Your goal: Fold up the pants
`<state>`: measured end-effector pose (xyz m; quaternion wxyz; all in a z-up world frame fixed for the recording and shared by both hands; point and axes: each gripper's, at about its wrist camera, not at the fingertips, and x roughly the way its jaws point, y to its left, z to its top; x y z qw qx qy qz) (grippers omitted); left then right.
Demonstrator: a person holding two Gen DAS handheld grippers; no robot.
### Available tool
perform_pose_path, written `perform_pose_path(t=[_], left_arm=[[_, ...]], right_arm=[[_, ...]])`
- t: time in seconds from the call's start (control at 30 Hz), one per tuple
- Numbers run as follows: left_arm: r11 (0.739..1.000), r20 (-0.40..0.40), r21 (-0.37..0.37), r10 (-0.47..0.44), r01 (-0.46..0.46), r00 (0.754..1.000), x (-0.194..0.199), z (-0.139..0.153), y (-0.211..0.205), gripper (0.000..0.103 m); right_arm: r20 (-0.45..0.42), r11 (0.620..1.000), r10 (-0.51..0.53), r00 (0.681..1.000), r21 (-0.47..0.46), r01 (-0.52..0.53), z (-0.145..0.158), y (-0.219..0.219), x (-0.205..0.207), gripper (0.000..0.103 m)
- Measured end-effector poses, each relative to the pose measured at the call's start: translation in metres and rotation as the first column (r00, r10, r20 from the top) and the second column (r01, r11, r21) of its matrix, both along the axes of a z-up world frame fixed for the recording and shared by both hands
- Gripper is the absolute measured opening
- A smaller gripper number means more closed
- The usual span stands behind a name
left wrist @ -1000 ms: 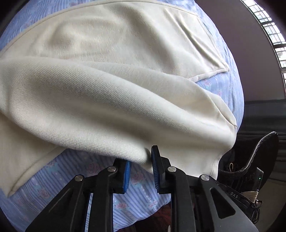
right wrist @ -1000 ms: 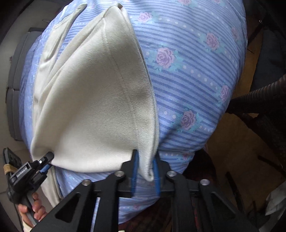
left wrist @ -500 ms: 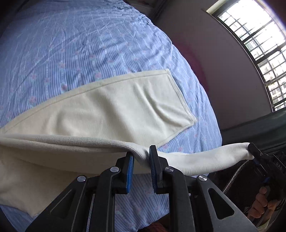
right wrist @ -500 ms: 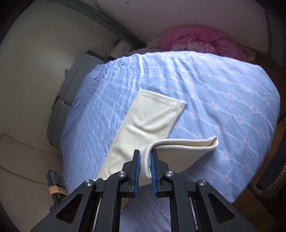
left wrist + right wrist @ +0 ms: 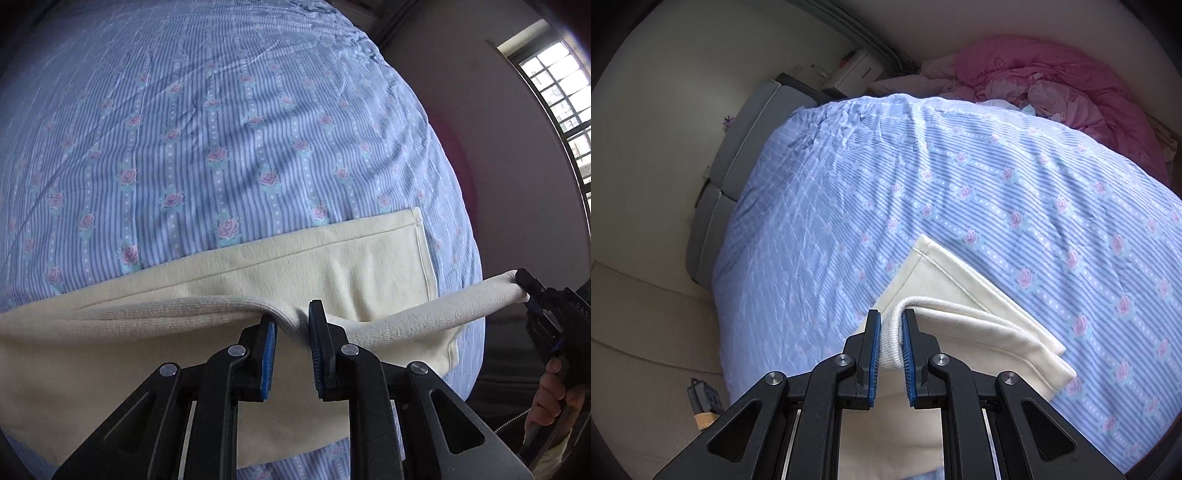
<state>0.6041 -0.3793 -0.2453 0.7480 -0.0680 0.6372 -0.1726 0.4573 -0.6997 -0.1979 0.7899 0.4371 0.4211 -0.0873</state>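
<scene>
A bed (image 5: 820,206) with a blue striped, rose-printed cover carries cream pants (image 5: 332,266) and a pink quilt (image 5: 1052,85).

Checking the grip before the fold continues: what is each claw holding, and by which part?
Both hold the cream pants by the ribbed waistband: the left claw pinches it mid-span, the right claw at its end.

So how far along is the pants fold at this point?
Midway. Done: the cream pants lie flat on the striped bedsheet, the hem end spread out. In hand: the left claw and the right claw each pinch the ribbed waistband, lifted over the legs. Left: carry it to the hem, lay it down, release.
</scene>
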Motion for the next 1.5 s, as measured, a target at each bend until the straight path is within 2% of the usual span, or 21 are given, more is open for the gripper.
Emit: perform_pose_path(t=[0.2, 0.37, 0.5, 0.53, 0.6, 0.67, 0.7, 0.73, 0.8, 0.83, 0.93, 1.03, 1.2, 1.4, 1.5], left_arm=[[0.996, -0.084, 0.073, 0.059, -0.053, 0.995, 0.04, -0.042, -0.01, 0.018], [0.99, -0.138, 0.125, 0.088, -0.071, 0.987, 0.058, -0.063, -0.016, 0.018], [0.982, -0.166, 0.173, 0.106, -0.077, 0.98, 0.064, -0.069, -0.022, 0.019], [0.981, -0.173, 0.178, 0.112, -0.08, 0.979, 0.066, -0.069, -0.024, 0.022], [0.983, -0.179, 0.154, 0.131, -0.104, 0.975, 0.067, -0.065, -0.026, 0.032], [0.988, -0.161, 0.089, 0.138, -0.125, 0.977, 0.068, -0.054, -0.03, 0.047], [0.992, -0.141, 0.042, 0.123, -0.118, 0.982, 0.068, -0.046, -0.035, 0.051], [0.995, -0.122, 0.0, 0.1, -0.101, 0.987, 0.07, -0.038, -0.043, 0.057], [0.997, -0.086, -0.046, 0.056, -0.06, 0.995, 0.068, -0.019, -0.056, 0.06], [0.998, -0.068, -0.055, 0.032, -0.036, 0.997, 0.065, -0.009, -0.061, 0.062], [0.997, -0.014, -0.083, -0.005, 0.004, 1.0, 0.046, 0.018, -0.066, 0.067], [0.997, 0.062, -0.068, -0.039, 0.043, 0.997, 0.016, 0.046, -0.06, 0.067], [0.998, 0.153, -0.025, -0.055, 0.059, 0.987, -0.051, 0.085, -0.031, 0.069], [0.999, 0.255, 0.017, 0.026, -0.031, 0.967, -0.139, 0.129, 0.032, 0.078], [0.993, 0.278, 0.04, 0.093, -0.108, 0.956, -0.179, 0.138, 0.071, 0.079]], right_arm=[[-0.09, 0.996, 0.074, 0.993, 0.046, -0.07, -0.052, -0.02, 0.074, 0.013], [-0.154, 0.994, 0.105, 0.982, 0.043, -0.099, -0.084, -0.025, 0.111, 0.013], [-0.179, 0.994, 0.077, 0.981, -0.057, -0.088, -0.087, -0.034, 0.126, 0.009], [-0.178, 0.994, 0.061, 0.982, -0.08, -0.077, -0.084, -0.039, 0.128, 0.009], [-0.197, 0.987, 0.041, 0.979, -0.145, -0.071, -0.074, -0.045, 0.13, 0.012], [-0.183, 0.979, 0.066, 0.981, -0.179, -0.1, -0.061, -0.047, 0.128, 0.025], [-0.178, 0.975, 0.07, 0.981, -0.198, -0.105, -0.053, -0.046, 0.125, 0.039], [-0.169, 0.97, 0.07, 0.983, -0.217, -0.107, -0.044, -0.044, 0.12, 0.043], [-0.145, 0.964, 0.091, 0.985, -0.236, -0.124, -0.029, -0.039, 0.107, 0.044], [-0.14, 0.961, 0.098, 0.985, -0.244, -0.131, -0.022, -0.036, 0.1, 0.049], [-0.12, 0.955, 0.108, 0.987, -0.265, -0.137, -0.003, -0.023, 0.075, 0.059], [-0.117, 0.936, 0.156, 0.981, -0.299, -0.185, 0.015, -0.005, 0.05, 0.064], [-0.117, 0.858, 0.282, 0.952, -0.414, -0.305, 0.044, 0.039, 0.009, 0.073], [-0.095, 0.795, 0.431, 0.897, -0.429, -0.428, 0.073, 0.098, -0.042, 0.076], [-0.089, 0.76, 0.511, 0.855, -0.419, -0.498, 0.081, 0.134, -0.059, 0.076]])
